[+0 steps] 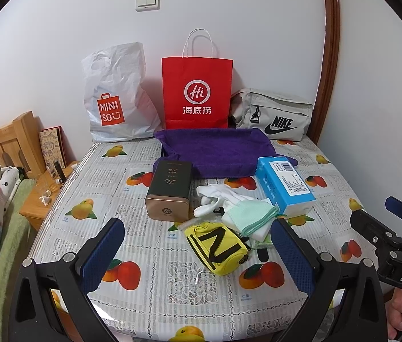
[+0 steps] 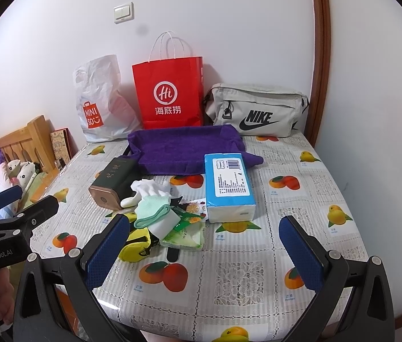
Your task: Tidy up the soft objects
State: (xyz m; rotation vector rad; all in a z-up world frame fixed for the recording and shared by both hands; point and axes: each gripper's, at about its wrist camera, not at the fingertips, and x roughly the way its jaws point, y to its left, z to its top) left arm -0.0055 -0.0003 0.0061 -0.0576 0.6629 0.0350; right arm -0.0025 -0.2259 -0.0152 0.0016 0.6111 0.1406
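While half-hidden rightward, yellow pouch (image 1: 216, 246) leftward.

left gripper (image 1: 198, 248): black frame, silver screw heads, blue textured pads (image 1: 102, 252) on both fingers; "genrobot.ai" printed in white on body. right gripper (image 2: 203, 246): same build; "das" marking on housing. bare skin visible behind each handle.

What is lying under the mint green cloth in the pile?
Under the mint green cloth lie a white sponge-like block and a green packet. What else it covers is hidden.
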